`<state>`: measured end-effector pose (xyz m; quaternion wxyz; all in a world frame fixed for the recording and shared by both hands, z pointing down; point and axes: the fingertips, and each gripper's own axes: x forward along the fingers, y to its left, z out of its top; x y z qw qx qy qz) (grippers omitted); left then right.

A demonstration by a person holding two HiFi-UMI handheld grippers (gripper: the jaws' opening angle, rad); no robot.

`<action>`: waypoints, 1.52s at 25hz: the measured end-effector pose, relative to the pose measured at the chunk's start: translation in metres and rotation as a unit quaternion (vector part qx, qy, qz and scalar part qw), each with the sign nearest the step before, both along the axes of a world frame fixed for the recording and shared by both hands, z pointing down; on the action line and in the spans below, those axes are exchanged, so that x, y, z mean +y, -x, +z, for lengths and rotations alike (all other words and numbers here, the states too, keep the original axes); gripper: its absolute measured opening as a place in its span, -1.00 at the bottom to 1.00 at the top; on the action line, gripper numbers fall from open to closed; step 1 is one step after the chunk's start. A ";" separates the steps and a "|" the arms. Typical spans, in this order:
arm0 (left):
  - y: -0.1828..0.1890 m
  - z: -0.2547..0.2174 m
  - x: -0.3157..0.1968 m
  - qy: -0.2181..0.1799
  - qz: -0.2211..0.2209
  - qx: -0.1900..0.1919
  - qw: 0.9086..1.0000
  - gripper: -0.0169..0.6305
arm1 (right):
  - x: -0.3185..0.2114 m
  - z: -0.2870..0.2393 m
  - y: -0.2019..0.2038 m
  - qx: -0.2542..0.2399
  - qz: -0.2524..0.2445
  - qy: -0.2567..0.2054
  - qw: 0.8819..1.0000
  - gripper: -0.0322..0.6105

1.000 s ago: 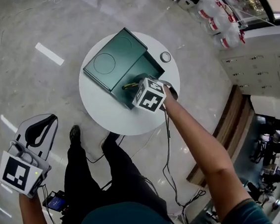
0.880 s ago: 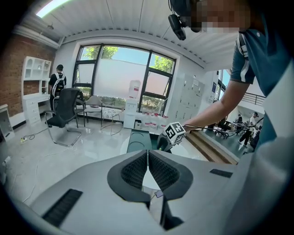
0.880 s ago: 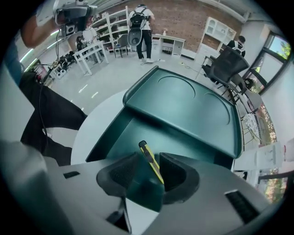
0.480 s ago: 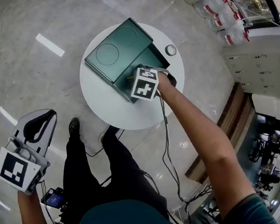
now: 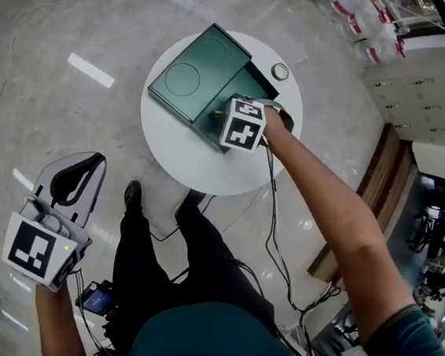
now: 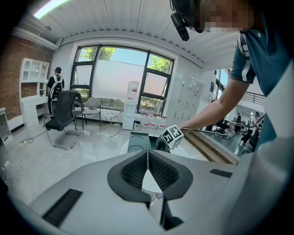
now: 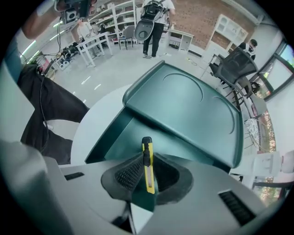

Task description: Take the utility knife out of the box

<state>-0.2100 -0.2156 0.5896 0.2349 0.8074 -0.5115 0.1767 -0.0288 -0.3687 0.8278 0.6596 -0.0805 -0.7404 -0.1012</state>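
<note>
In the head view your right gripper (image 5: 224, 119) has its marker cube over the jaws, so the knife is hidden there. In the right gripper view the yellow knife (image 7: 147, 167) stands between the pads (image 7: 131, 172). The jaws have just been closing and now pinch it by its sides. Its black tip pokes above the pads and its lower end is cut off behind them. It sits over the open part of the green box (image 7: 183, 108); can't tell if it touches the bottom.

The box is on the round white table (image 5: 181, 158), lid hinged back. A small round thing (image 5: 280, 71) lies beside it, too small to identify.

Your left gripper (image 5: 69, 185) hangs off the table over the floor, jaws together, nothing in them. A cable (image 5: 273, 207) trails along your right arm.
</note>
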 end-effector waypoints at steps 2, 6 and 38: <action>-0.002 -0.008 0.001 -0.008 0.005 -0.004 1.000 -0.86 | 0.004 -0.014 0.001 -0.017 0.011 -0.010 1.000 -0.64; -0.010 -0.028 0.000 -0.026 0.011 -0.009 1.000 -0.86 | 0.009 -0.046 -0.003 -0.051 0.034 -0.026 0.998 -0.64; -0.089 -0.244 0.017 -0.133 0.112 -0.019 0.985 -0.86 | 0.082 -0.433 -0.089 -0.431 0.388 -0.088 0.810 -0.65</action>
